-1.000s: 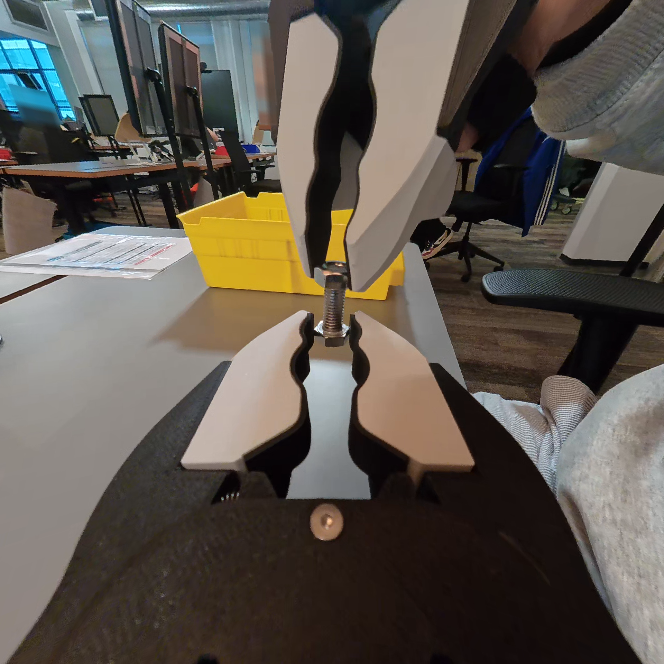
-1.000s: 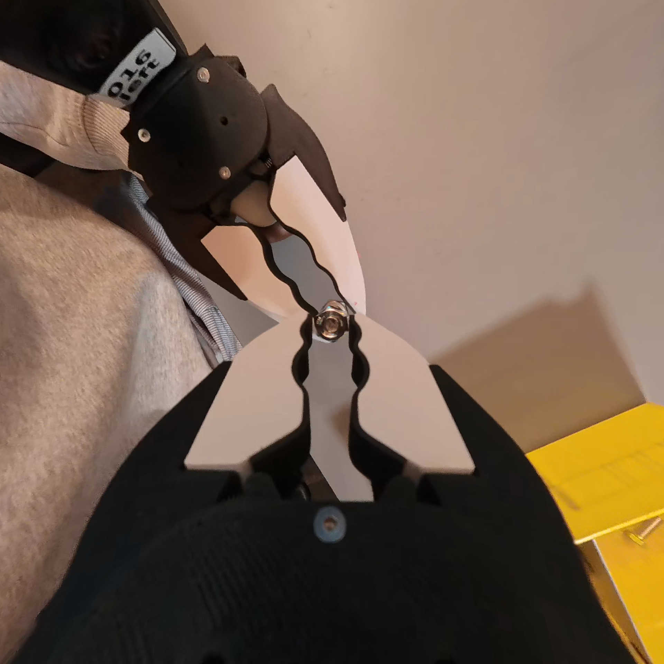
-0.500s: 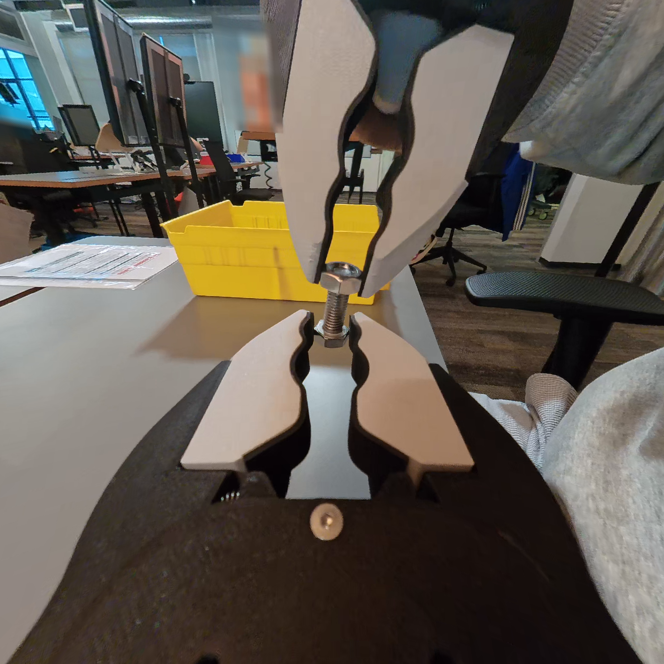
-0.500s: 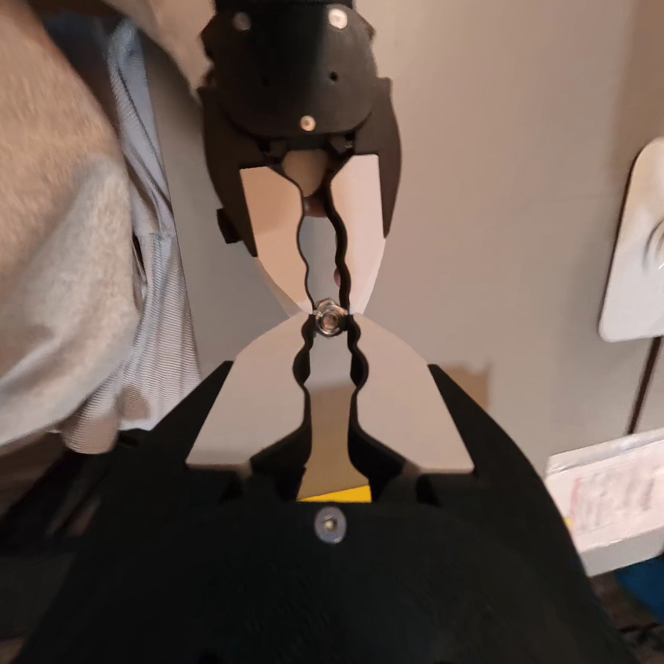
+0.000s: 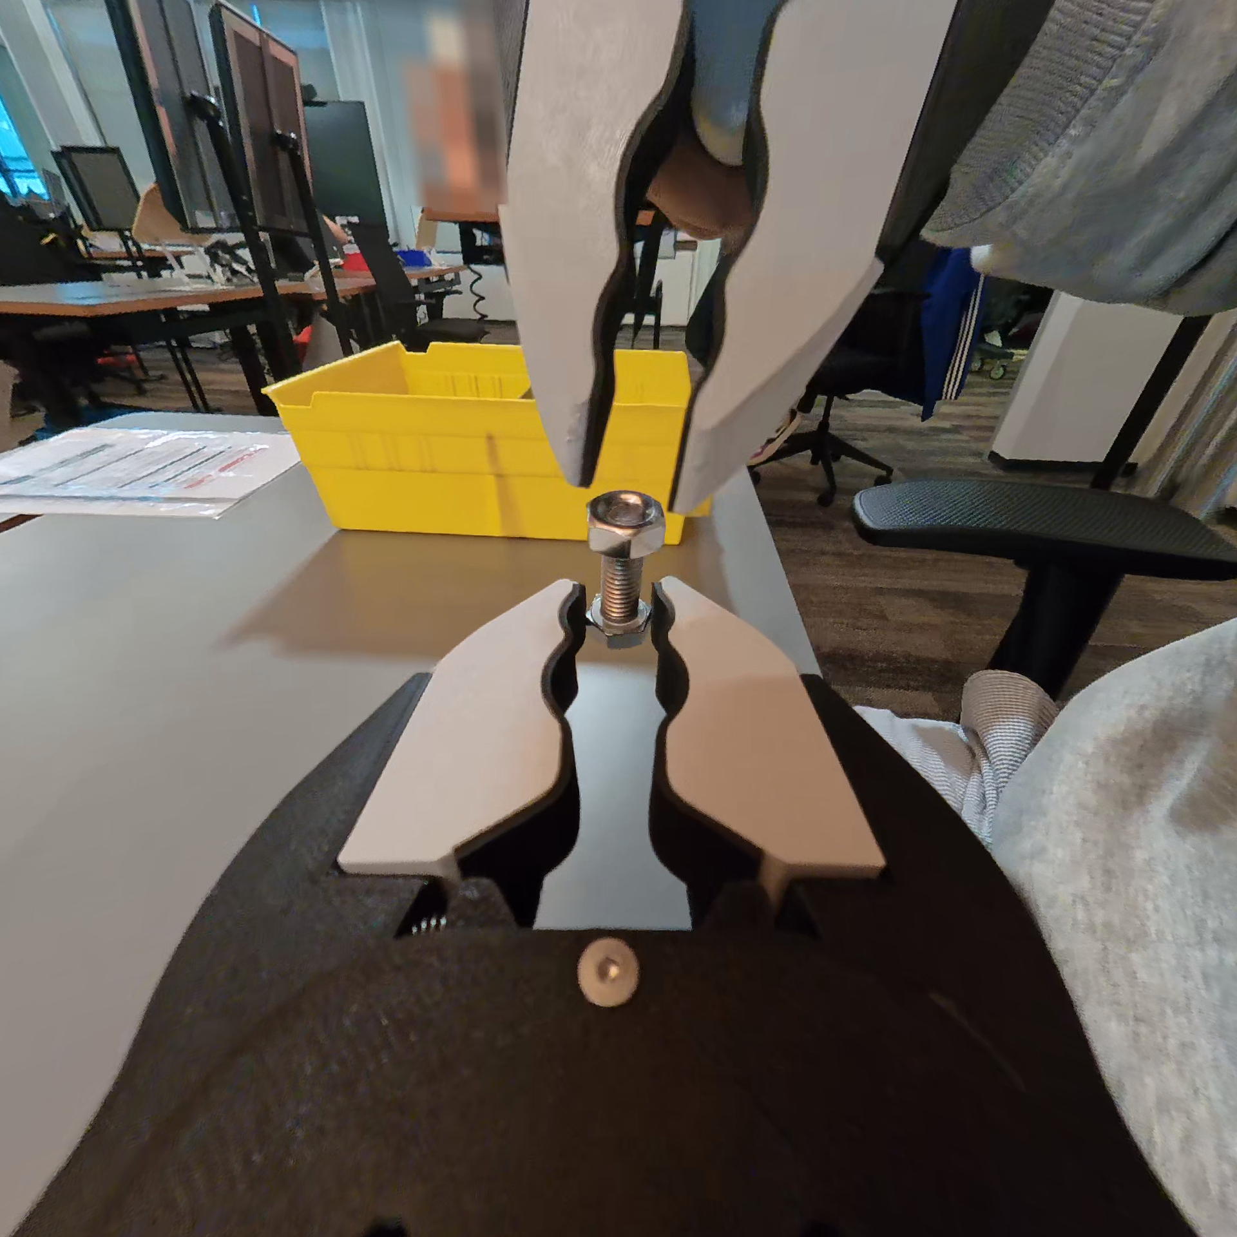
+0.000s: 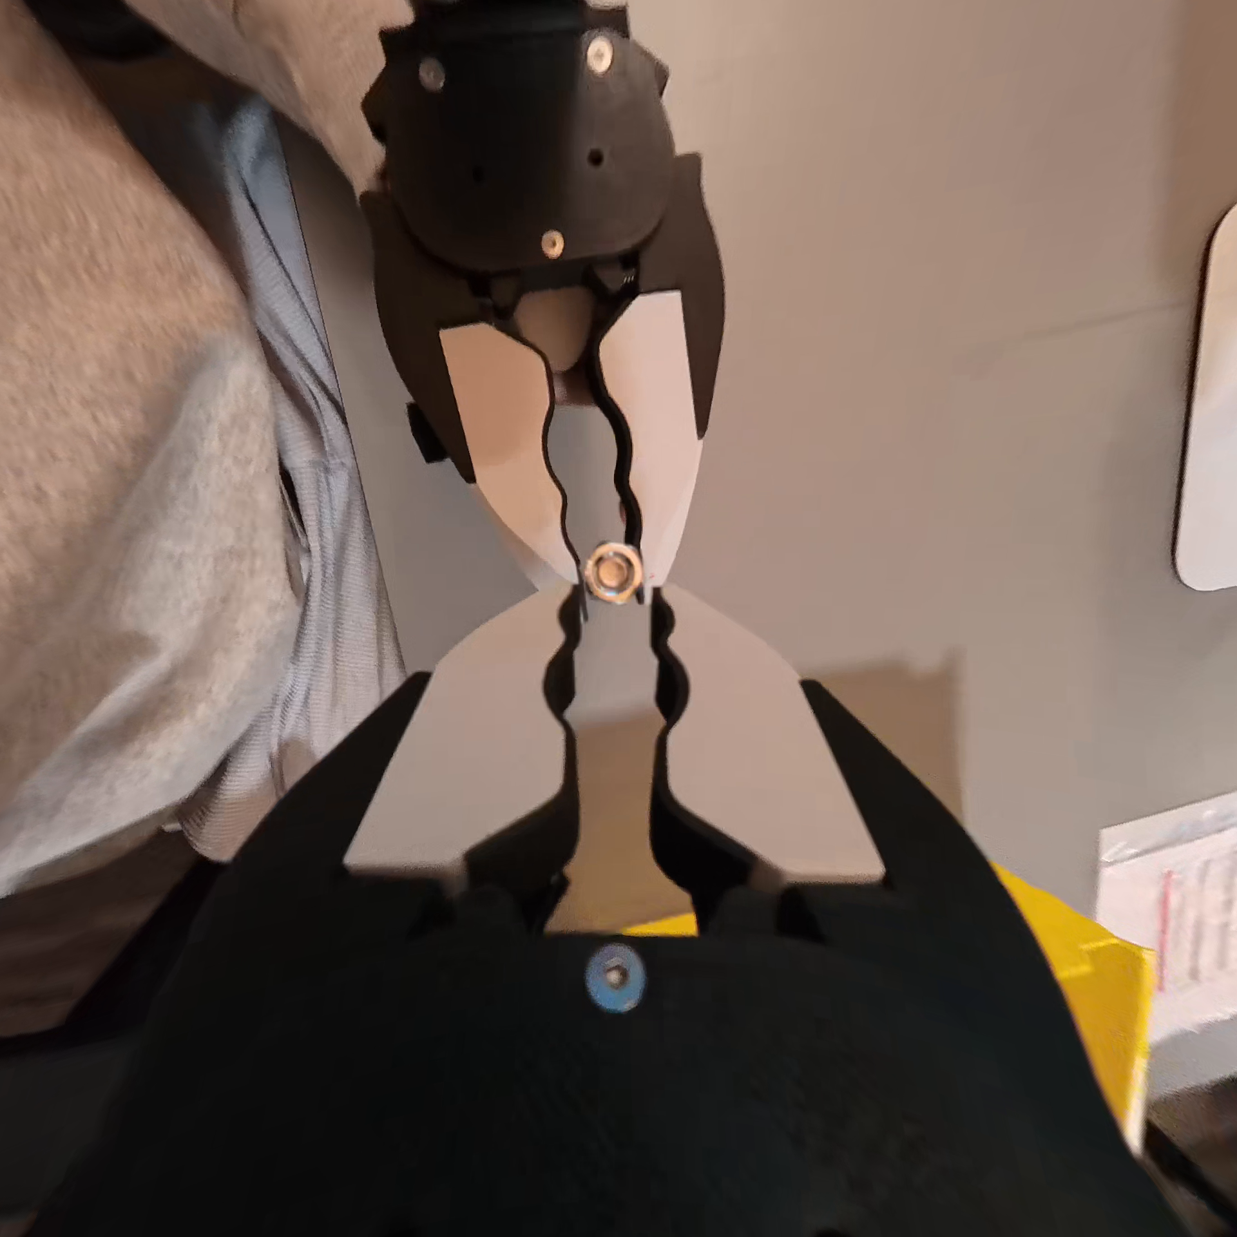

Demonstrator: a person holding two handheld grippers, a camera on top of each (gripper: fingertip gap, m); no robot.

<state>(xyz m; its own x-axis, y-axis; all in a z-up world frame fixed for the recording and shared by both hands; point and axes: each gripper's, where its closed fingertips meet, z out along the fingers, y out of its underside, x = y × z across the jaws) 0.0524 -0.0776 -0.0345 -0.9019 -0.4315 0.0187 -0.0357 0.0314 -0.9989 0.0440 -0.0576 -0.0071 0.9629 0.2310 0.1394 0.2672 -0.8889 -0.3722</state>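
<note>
My left gripper (image 5: 619, 602) fingers clamp nut (image 5: 618, 621) at tips, bolt (image 5: 622, 555) upright above grey counter (image 5: 167, 669). My right gripper (image 5: 632, 478) directly overhead, fingers parted, clear of bolt head. Yellow bin (image 5: 435, 455) beyond; paper sheet (image 5: 134, 462) left.

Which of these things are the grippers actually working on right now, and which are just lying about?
In hand:
left gripper, shut on nut
bolt, upright in nut
right gripper, open above bolt head

Lying about:
yellow bin
paper sheet
chair
</note>
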